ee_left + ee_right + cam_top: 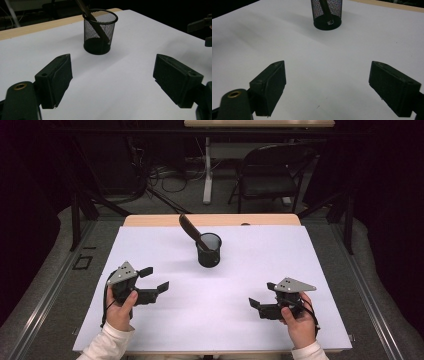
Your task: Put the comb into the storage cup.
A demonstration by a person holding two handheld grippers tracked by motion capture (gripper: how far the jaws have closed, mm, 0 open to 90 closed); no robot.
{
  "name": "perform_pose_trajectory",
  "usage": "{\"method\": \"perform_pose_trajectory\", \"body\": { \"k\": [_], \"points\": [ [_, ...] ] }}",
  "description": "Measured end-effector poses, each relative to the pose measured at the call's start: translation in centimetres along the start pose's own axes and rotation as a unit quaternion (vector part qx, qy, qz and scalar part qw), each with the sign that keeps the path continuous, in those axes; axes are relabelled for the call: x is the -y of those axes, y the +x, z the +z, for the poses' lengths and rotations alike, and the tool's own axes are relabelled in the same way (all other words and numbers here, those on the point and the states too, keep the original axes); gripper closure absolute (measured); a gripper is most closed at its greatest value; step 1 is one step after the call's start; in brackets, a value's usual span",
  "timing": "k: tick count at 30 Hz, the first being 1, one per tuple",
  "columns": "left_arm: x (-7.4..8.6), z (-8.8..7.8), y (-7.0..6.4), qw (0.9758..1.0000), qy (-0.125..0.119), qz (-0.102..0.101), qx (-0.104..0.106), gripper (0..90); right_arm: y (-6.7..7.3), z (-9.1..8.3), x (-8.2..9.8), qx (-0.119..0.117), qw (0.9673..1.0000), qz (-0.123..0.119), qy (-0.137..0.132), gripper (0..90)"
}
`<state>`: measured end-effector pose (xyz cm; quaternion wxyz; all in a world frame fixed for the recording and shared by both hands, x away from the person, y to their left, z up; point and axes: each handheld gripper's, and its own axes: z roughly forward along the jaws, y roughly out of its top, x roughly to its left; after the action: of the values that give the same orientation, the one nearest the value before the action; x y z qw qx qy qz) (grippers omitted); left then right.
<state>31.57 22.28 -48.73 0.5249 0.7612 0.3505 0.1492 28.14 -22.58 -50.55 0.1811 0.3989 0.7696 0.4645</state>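
While the high view takes in the chair (pixel 272 170), both grippers' (pixel 155 279) (pixel 262 295) jaws spread, empty.

This looks like a lab or recording room set up for filming tabletop work, not a home. A wooden table (pixel 150 220) stands in the middle, most of its top covered by a plain white sheet (pixel 250 270). Dark curtains (pixel 385 195) close off both sides, leaving the surroundings nearly black. The floor is grey carpet (pixel 180 200), with loose cables (pixel 170 175) trailing across it behind the table. A black folding chair (pixel 272 170) stands at the back beside the white leg of a second desk (pixel 207 170). Metal rails (pixel 45 290) run along the floor on either side, and black stand legs (pixel 82 205) rise near the left curtain.
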Motion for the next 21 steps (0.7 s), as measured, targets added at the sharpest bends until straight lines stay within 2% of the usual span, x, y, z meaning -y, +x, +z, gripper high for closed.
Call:
{"method": "perform_pose_trajectory", "body": {
  "k": [8, 14, 21],
  "points": [
    [1.6, 0.5, 0.2, 0.9999, -0.001, -0.016, -0.002, 15.9, -0.1, 0.0, 0.6, 0.006, 1.0000, 0.001, 0.000, 14.3],
    [2.4, 1.0, 0.1, 0.9998, -0.003, -0.017, -0.003, 15.9, -0.1, 0.3, 1.0, 0.008, 0.9999, -0.007, -0.003, 14.2],
    [2.9, 1.3, 0.2, 0.9998, 0.003, -0.017, -0.005, 15.9, -0.7, 0.7, 1.6, 0.014, 0.9998, 0.004, -0.010, 14.2]
  ]
}}
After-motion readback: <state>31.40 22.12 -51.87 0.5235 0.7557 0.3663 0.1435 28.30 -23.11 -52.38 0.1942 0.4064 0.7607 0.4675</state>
